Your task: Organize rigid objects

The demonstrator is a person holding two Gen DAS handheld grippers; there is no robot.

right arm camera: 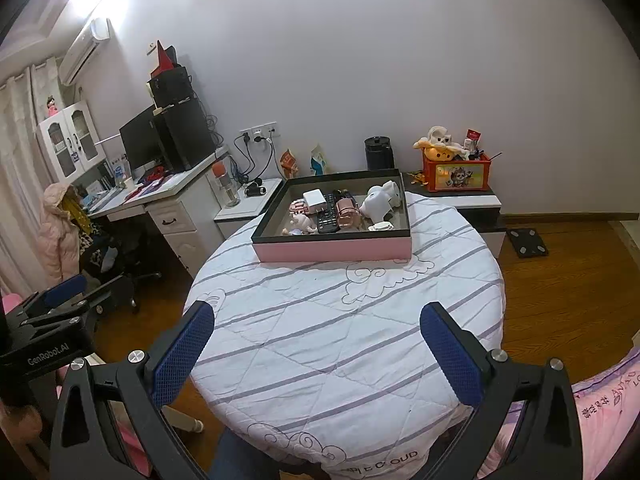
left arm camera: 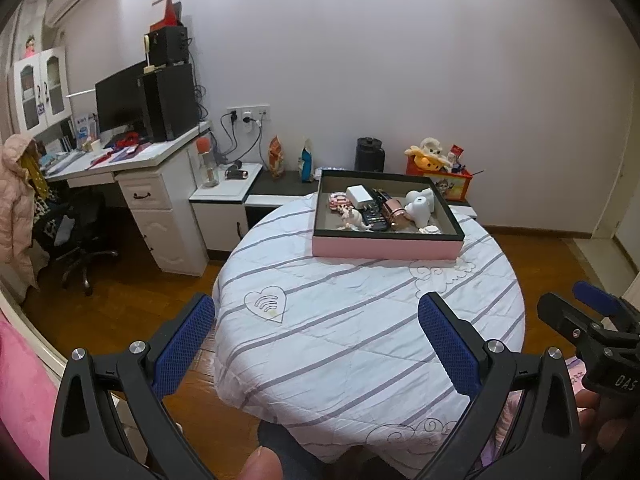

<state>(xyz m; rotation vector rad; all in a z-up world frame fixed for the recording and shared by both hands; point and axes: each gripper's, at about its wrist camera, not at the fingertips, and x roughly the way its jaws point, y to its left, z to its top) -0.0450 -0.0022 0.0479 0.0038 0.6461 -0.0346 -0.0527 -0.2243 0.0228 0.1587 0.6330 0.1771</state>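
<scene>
A pink box with a dark rim (left arm camera: pixel 384 249) (right arm camera: pixel 336 250) sits at the far side of a round table under a white striped cloth (left arm camera: pixel 360 340) (right arm camera: pixel 340 340). In it lie a white charger block (left arm camera: pixel 359 196) (right arm camera: pixel 314 200), a black remote (left arm camera: pixel 374 218) (right arm camera: pixel 328 216), a rose-gold cylinder (left arm camera: pixel 394 211) (right arm camera: pixel 347 213), white figures (left arm camera: pixel 418 208) (right arm camera: pixel 380 200) and small pink items (left arm camera: pixel 338 200). My left gripper (left arm camera: pixel 316 320) is open and empty above the near table edge. My right gripper (right arm camera: pixel 316 332) is open and empty beside it, and shows at the right of the left wrist view (left arm camera: pixel 588 320).
A white desk (left arm camera: pixel 132 168) with a monitor and speakers stands at the left, with an office chair (left arm camera: pixel 76 240). A low cabinet (right arm camera: pixel 452 200) behind the table holds a black pot (right arm camera: pixel 379 154) and a red toy box (right arm camera: pixel 456 174). Wooden floor surrounds the table.
</scene>
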